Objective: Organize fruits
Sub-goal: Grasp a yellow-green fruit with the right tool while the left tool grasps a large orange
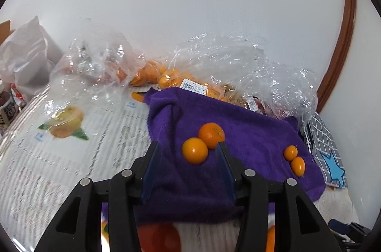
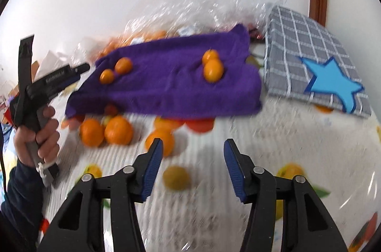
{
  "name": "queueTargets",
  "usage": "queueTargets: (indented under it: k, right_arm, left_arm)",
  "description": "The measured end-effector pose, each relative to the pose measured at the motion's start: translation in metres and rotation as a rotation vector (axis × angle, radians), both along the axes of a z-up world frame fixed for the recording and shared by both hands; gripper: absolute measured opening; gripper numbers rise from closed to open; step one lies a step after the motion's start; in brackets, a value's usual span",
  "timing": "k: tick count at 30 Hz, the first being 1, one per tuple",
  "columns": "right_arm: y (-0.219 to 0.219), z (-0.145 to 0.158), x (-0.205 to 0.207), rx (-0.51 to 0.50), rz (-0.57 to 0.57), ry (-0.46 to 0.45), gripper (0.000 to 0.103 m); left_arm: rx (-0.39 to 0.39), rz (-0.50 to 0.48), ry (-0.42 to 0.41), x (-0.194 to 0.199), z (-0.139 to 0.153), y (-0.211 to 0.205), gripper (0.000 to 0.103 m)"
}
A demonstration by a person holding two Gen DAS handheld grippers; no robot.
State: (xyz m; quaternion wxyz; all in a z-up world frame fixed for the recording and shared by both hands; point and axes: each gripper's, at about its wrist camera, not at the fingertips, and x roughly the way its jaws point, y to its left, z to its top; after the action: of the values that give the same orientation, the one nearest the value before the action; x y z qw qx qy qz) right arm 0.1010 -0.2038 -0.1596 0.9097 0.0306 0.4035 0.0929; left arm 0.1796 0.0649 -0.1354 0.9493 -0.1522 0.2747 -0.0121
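While both tools hang unclenched and empty, left gripper [image 1: 188,149] hovers over the purple towel [image 1: 250,133], where two oranges [image 1: 203,142] touch at left and two small oranges [image 1: 294,159] touch at right. Right gripper [image 2: 193,149] hovers over loose oranges [image 2: 107,130] before the towel.

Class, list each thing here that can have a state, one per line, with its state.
Left gripper: open, empty.
Right gripper: open, empty.
Purple towel: spread flat, four oranges on it.
Clear bags: crumpled, oranges inside.
Checked cloth: folded, beside the towel.
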Motion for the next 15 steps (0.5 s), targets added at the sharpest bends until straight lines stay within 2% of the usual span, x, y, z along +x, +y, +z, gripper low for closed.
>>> queueTargets:
  k: [3,5,9,10,11,14,15]
  right_arm:
    - [0.007,-0.01,-0.007,-0.011,0.014,0.019,0.049]
    - [0.011,-0.017,-0.008,-0.016,0.015,0.042,0.043]
    - [0.018,-0.027,-0.007,-0.025,0.017,0.058,0.037]
    - [0.02,-0.026,-0.007,-0.039,0.02,0.049,0.03]
    - [0.021,-0.026,-0.007,-0.041,0.025,0.048,0.028]
    - [0.019,-0.025,-0.009,-0.043,0.019,0.039,0.028]
    - [0.017,-0.024,-0.011,-0.044,0.011,0.027,0.028]
  left_arm:
    - [-0.021,-0.018,0.016,-0.017,-0.004,0.004,0.047]
    - [-0.033,-0.035,0.026,-0.029,-0.006,0.008,0.047]
    - [-0.02,-0.06,0.03,-0.046,-0.007,0.006,0.047]
    - [-0.017,-0.076,0.03,-0.051,-0.007,0.004,0.047]
    - [-0.015,-0.089,0.031,-0.053,-0.008,0.002,0.047]
    - [-0.02,-0.15,0.043,-0.058,-0.01,-0.005,0.047]
    - [-0.054,-0.201,0.05,-0.059,-0.01,-0.006,0.047]
